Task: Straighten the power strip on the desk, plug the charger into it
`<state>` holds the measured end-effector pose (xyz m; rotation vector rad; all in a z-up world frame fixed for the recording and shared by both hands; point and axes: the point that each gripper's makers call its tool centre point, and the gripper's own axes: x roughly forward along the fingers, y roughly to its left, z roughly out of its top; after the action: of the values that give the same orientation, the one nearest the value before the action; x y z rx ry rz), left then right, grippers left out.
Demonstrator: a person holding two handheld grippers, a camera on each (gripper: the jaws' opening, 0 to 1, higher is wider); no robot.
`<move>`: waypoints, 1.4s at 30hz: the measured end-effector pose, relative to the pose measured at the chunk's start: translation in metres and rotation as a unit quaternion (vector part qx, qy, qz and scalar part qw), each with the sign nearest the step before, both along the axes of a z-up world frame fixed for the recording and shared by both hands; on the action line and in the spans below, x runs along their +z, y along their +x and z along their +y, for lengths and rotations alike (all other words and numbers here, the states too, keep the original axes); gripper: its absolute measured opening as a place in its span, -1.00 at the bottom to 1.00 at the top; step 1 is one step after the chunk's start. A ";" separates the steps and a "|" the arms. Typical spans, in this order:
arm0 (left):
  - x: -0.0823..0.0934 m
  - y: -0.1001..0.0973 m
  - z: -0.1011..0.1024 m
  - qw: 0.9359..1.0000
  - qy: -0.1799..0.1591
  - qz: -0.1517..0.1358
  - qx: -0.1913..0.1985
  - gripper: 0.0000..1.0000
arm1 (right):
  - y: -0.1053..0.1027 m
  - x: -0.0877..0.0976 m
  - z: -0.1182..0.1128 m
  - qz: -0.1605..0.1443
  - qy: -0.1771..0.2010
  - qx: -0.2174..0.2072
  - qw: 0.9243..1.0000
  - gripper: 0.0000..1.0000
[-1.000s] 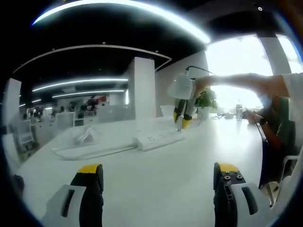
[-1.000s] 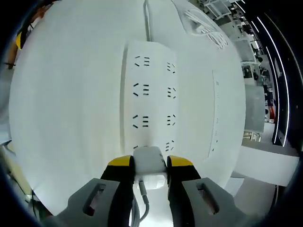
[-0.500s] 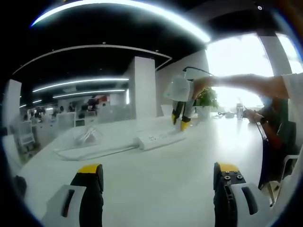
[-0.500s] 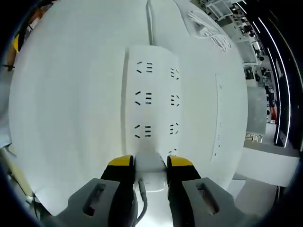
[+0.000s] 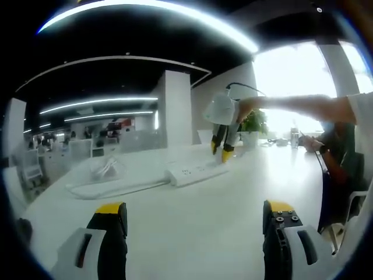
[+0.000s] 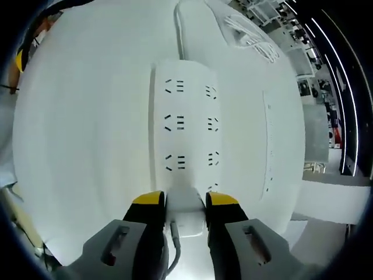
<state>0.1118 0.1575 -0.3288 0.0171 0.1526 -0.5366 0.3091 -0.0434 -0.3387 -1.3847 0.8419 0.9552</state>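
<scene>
Since a second ago the right hand-held gripper [image 6: 177,205], clamped on the charger [image 6: 185,207], presses it onto the power strip [image 6: 185,131] at 6 o'clock, so plugging looks nearly done, while the left hand-held gripper [image 5: 195,224] hangs apart

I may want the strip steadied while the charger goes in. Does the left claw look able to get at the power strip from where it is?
Probably yes: the left claw is open, with bare desk between it and the power strip. The right claw works only the strip's far end.

left gripper view low across desk [image 5: 192,233], right gripper view overhead, sharing power strip [image 6: 185,125]
</scene>
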 end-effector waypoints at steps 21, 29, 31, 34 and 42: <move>0.002 -0.005 0.007 1.000 -0.007 -0.005 0.006 0.99 | -0.009 0.007 -0.004 0.005 0.032 0.003 0.999 0.16; 0.002 -0.007 0.005 1.000 -0.007 -0.005 0.004 0.99 | -0.015 0.008 -0.009 0.011 0.048 0.001 0.999 0.21; 0.002 -0.007 0.004 1.000 -0.007 -0.005 0.003 0.99 | -0.016 0.009 -0.010 0.009 0.047 0.003 0.999 0.21; 0.001 -0.007 0.004 1.000 -0.007 -0.005 0.003 0.99 | -0.019 0.009 -0.010 0.013 0.044 0.010 0.999 0.21; 0.002 -0.007 0.004 1.000 -0.006 -0.005 0.003 0.99 | -0.018 0.010 -0.006 0.008 0.040 0.036 0.998 -0.27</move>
<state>0.1050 0.1617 -0.3273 0.0077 0.1406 -0.5317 0.2908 -0.0498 -0.3289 -1.3473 0.7610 1.0463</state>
